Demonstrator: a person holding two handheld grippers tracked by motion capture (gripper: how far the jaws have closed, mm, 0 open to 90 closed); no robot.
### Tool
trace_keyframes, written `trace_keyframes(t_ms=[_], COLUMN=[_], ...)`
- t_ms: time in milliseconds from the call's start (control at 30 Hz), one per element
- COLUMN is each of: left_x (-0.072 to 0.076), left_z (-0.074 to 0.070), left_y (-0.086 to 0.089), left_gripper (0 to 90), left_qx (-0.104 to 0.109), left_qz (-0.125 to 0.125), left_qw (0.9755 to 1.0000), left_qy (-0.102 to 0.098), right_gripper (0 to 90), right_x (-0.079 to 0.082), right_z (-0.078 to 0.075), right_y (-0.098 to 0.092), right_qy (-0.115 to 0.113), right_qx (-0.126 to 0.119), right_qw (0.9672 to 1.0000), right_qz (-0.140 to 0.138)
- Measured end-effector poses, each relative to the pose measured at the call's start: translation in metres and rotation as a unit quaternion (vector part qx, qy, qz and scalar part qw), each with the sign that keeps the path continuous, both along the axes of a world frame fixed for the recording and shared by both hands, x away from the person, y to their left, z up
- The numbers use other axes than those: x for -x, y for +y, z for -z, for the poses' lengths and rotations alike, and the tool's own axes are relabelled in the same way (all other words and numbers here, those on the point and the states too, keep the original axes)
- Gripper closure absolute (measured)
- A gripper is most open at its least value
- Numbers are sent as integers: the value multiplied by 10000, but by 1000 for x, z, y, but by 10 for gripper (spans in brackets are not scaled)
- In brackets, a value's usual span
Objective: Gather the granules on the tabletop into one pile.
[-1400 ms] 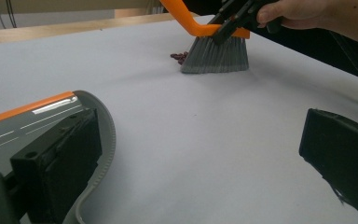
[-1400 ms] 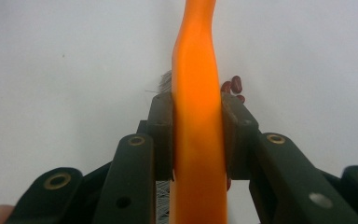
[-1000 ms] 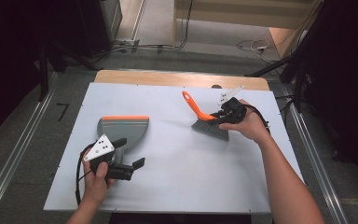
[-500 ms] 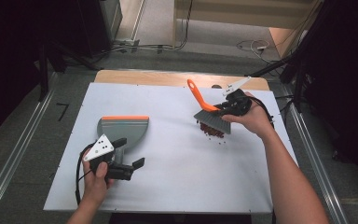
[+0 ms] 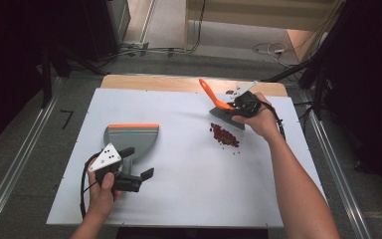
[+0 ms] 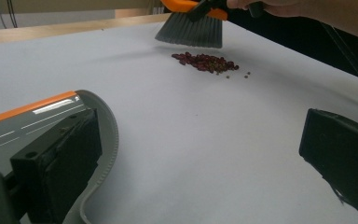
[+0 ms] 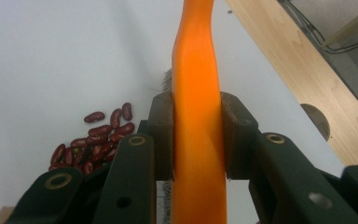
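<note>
The right tongs (image 5: 241, 102), clamping the brush (image 5: 219, 106), are lifting it off the beans (image 5: 224, 135), now uncovered; the left tongs (image 5: 138, 167) are gaping beside the dustpan (image 5: 129, 137).

Hand brush (image 5: 222, 107), orange handle, grey bristles, tilted, lifted just beyond the red kidney beans (image 5: 224, 135), a small loose pile on the white table. Grey dustpan (image 5: 131, 137) with orange front edge lies flat, well apart.
</note>
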State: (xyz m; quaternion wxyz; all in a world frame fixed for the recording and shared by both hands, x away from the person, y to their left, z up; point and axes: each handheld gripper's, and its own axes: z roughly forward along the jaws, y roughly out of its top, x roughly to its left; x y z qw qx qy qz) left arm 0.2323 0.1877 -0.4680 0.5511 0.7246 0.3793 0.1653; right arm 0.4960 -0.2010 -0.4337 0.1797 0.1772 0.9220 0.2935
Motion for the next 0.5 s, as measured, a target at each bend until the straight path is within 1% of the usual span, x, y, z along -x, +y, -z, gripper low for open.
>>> trace_keyframes(t_ms=[67,100,133,167,233,267,333,433,500], left_x=[0,0,0,0,0,0,0,0,0], left_z=[0,0,0,0,0,0,0,0,0], left_y=[0,0,0,0,0,0,0,-1,-2], left_gripper=[0,0,0,0,0,0,0,0,0], left_qx=[1,2,3,-3,-1,-1,6,12,-7], left_qz=[2,1,1,-1,1,5,2,13,20], left_qw=[10000,10000,10000,10000,10000,10000,10000,10000,10000], left_qy=[3,4,4,1,1,-4,-2,-1,2], right_gripper=[681,681,682,682,684,685,686,685,685], right_x=[1,2,3,3,6,8,12,16,19], right_z=[4,5,6,5,5,4,4,3,2], right_y=[3,6,7,8,11,12,13,12,10], right_qy=[-65,-8,12,-48,63,79,136,217,187], right_qx=[138,196,171,190,239,289,318,264,252], right_qw=[9999,9998,9998,9997,9993,9991,9986,9982,9985], right_qz=[-36,-87,-123,-139,-284,-292,-396,-496,-444])
